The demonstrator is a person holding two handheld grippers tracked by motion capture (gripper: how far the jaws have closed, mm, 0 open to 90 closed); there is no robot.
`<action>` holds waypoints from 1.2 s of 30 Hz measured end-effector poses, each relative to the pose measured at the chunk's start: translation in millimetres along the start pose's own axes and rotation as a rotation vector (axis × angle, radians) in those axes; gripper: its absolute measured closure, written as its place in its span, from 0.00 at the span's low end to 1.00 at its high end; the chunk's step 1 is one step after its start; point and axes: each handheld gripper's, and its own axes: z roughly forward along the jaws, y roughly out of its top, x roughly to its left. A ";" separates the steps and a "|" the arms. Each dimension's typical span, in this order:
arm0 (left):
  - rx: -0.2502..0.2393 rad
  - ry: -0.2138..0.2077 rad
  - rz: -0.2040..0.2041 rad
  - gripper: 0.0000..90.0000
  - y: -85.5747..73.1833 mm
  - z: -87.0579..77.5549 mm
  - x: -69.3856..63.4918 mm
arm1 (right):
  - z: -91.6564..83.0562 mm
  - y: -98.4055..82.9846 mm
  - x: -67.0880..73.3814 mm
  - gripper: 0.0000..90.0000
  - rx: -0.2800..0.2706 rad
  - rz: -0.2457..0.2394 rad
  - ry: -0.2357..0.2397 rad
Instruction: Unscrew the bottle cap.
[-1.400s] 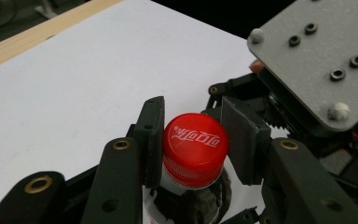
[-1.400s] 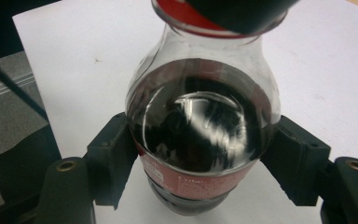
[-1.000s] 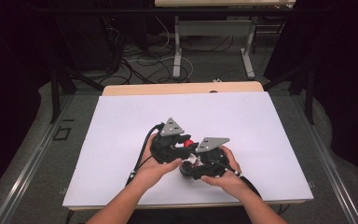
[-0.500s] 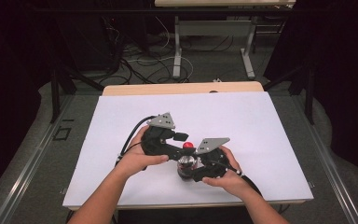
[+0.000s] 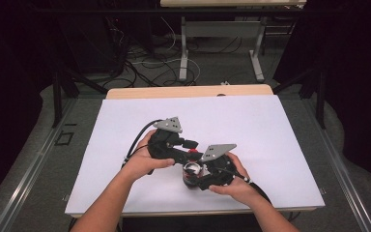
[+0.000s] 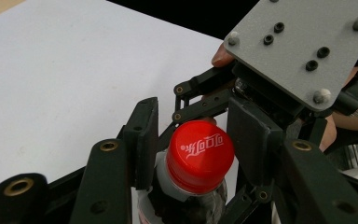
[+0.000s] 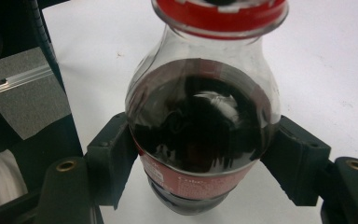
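Now the bottle (image 7: pixel 200 135) sits clamped between the right hand-held gripper's (image 7: pixel 200 172) jaws.

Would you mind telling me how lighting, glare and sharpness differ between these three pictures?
High view: the white table is evenly lit, the surroundings are dark, and detail is soft. Left gripper view: the red cap is sharp, with mild sheen, while the near jaws are slightly soft. Right gripper view: the bottle shows bright reflections on its dark drink, and its label print is blurred.

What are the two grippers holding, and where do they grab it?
A cola bottle. The right gripper squeezes its body at the label; the left gripper sits around its red cap.
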 end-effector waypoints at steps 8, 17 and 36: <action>-0.008 0.064 -0.003 0.69 1.9 5.8 -9.2 | 0.5 -0.3 0.4 0.33 0.011 0.011 -0.005; -0.059 0.315 -0.110 0.70 3.8 13.3 -33.6 | 0.5 -0.3 -0.7 0.33 -0.006 0.022 -0.055; -0.059 0.164 -0.064 0.46 5.3 -8.8 -20.7 | -1.8 0.3 -1.4 0.33 -0.008 0.024 -0.039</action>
